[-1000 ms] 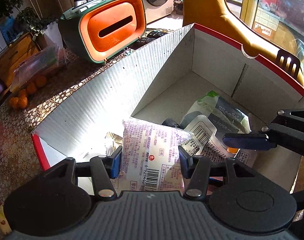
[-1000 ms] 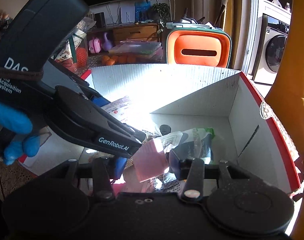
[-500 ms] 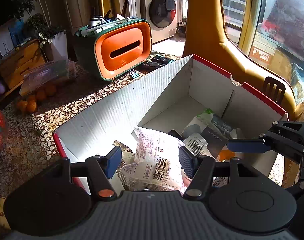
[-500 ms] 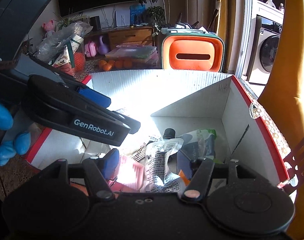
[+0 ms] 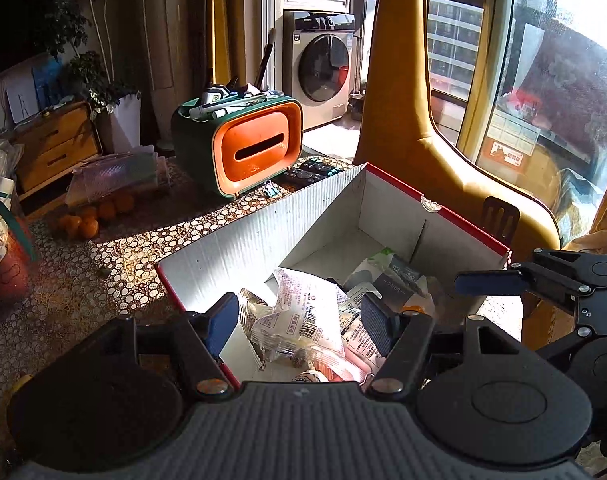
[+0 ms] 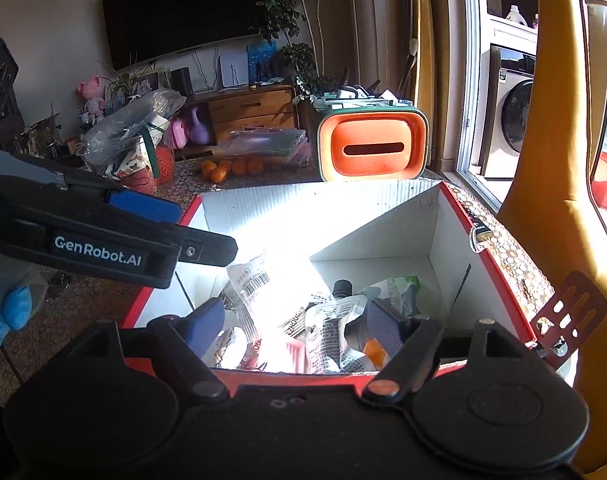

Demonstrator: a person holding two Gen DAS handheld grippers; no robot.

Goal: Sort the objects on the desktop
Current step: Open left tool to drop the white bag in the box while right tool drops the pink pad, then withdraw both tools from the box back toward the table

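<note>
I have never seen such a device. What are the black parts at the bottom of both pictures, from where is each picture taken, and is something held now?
No robot arm is here. A person carries two hand-held grippers, each with a camera looking forward along its two fingers, so each picture shows its own gripper at the bottom.

The left camera shows the left gripper, with the right gripper entering from the side. The right camera shows the right gripper, with the left one and a blue-gloved hand beside it.

Both hover over a white cardboard box with red edges, standing on a patterned table. Inside lie snack packets and a pouch. Behind stands an orange-fronted tissue box, with oranges nearby.

Both pairs of jaws have just been opening and hold nothing; the packets lie loose in the box.
</note>
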